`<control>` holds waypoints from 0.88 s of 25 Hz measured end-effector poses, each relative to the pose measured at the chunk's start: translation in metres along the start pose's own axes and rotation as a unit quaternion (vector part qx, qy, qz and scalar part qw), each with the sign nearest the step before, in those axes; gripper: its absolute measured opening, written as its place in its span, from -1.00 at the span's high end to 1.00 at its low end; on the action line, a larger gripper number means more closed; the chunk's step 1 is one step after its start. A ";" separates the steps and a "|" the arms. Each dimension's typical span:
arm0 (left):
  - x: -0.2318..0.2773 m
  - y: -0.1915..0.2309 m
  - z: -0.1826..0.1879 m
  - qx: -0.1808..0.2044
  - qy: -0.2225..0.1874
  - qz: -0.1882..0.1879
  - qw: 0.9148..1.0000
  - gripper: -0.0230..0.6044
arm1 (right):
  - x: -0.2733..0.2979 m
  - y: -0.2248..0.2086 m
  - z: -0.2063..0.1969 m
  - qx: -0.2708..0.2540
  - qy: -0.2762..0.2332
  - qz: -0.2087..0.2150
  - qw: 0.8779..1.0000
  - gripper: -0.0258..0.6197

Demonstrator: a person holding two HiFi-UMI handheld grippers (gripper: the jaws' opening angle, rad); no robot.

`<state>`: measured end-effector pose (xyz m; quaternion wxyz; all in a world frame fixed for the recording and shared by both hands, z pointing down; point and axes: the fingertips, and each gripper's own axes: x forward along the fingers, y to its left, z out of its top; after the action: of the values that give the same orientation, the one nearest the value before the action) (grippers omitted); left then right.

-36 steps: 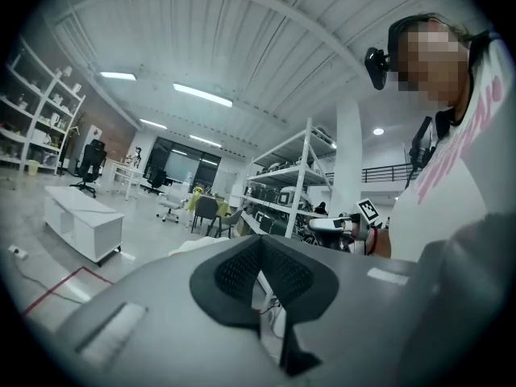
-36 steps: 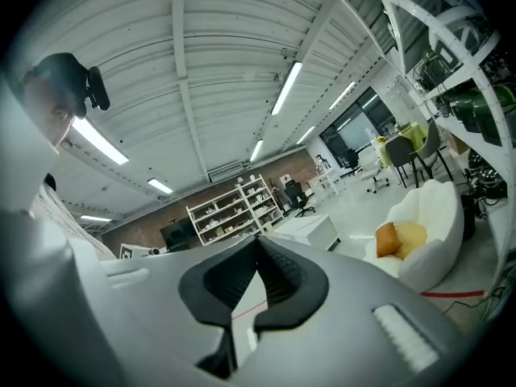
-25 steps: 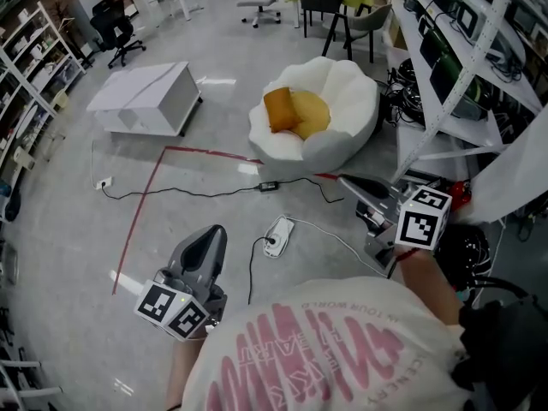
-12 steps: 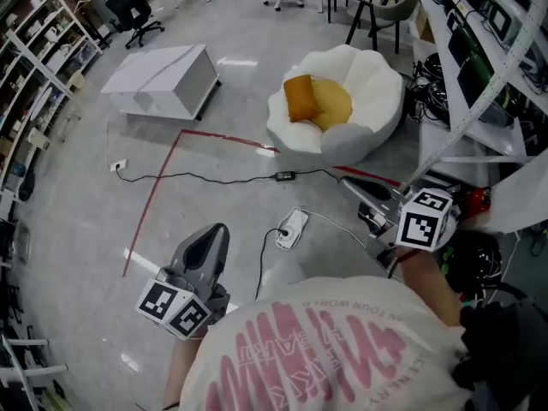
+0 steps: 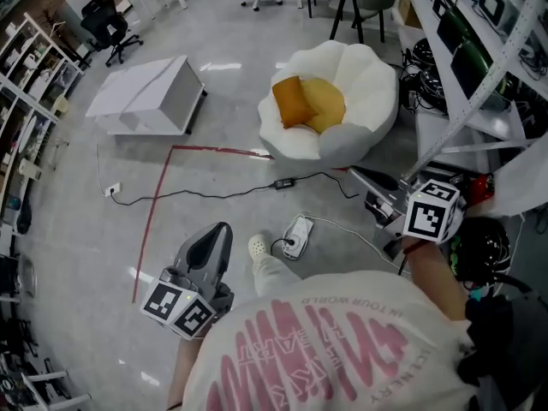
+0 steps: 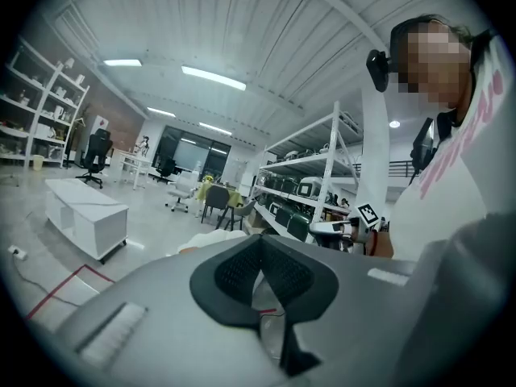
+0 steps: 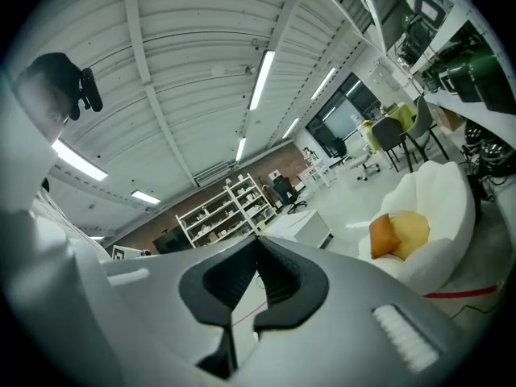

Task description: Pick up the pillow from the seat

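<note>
An orange pillow (image 5: 289, 101) leans beside a yellow cushion (image 5: 327, 105) inside a white shell-shaped seat (image 5: 370, 75) on the floor ahead. The right gripper view shows the same orange pillow (image 7: 383, 234) and seat (image 7: 439, 188) at the right, some way off. My left gripper (image 5: 219, 233) is held low at the left, shut and empty, its pads together in its own view (image 6: 260, 252). My right gripper (image 5: 363, 176) points toward the seat from the right, well short of it. It is also shut with nothing between its pads (image 7: 258, 271).
A white low cabinet (image 5: 141, 97) stands at the left. A red tape line (image 5: 154, 217), a black cable (image 5: 214, 193) and a white power strip (image 5: 295, 236) lie on the floor between me and the seat. Racks (image 5: 479, 50) line the right side. The person's shoe (image 5: 258, 247) shows below.
The person has stepped forward: a shoe now shows by the power strip, and the floor items sit closer. Both grippers stay shut and keep their pose.
</note>
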<state>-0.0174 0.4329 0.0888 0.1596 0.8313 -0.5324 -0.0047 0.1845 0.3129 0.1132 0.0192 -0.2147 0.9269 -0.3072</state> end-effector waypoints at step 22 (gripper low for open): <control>0.104 0.244 0.077 -0.006 0.043 -0.149 0.988 0.88 | 0.223 -0.022 0.046 -0.024 -0.023 -0.115 0.993 0.91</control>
<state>-0.2011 0.2274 0.0986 0.1849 0.8998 -0.3952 0.0040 -0.0012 0.1800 0.1096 0.0003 -0.3270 0.9026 -0.2799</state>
